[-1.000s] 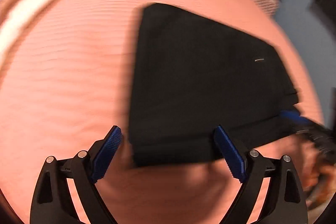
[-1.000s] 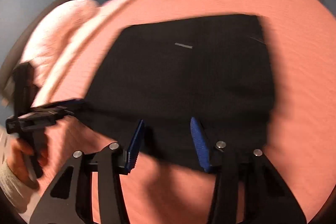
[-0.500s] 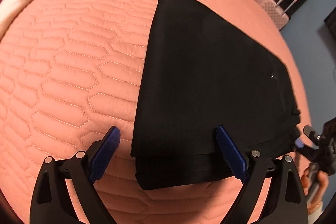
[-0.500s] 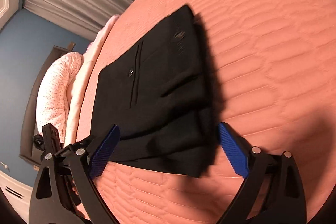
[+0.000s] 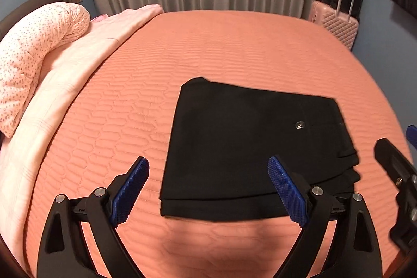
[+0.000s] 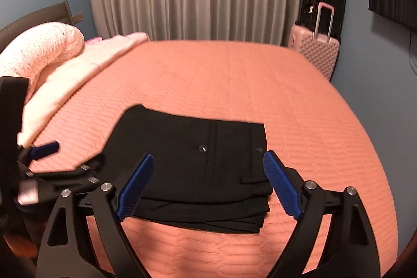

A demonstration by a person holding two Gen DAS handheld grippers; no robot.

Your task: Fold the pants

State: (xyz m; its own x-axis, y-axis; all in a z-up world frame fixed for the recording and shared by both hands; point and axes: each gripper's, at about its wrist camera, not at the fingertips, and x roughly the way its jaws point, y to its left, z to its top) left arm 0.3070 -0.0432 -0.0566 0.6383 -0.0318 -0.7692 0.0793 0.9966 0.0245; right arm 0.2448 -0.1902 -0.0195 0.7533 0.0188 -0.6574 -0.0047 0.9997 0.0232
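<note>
The black pants (image 5: 250,147) lie folded into a compact stack on the orange quilted bedspread (image 5: 234,48), near its front edge. The left tool (image 5: 208,192) is spread wide and empty above the stack. The right tool (image 6: 207,184) has just been opening; it too stands wide, with nothing between its pads. The risk now looks small: a finger dipping low could snag the top layer and drag the 2 or 3 uneven lower layers at the right corner out of line.
</note>
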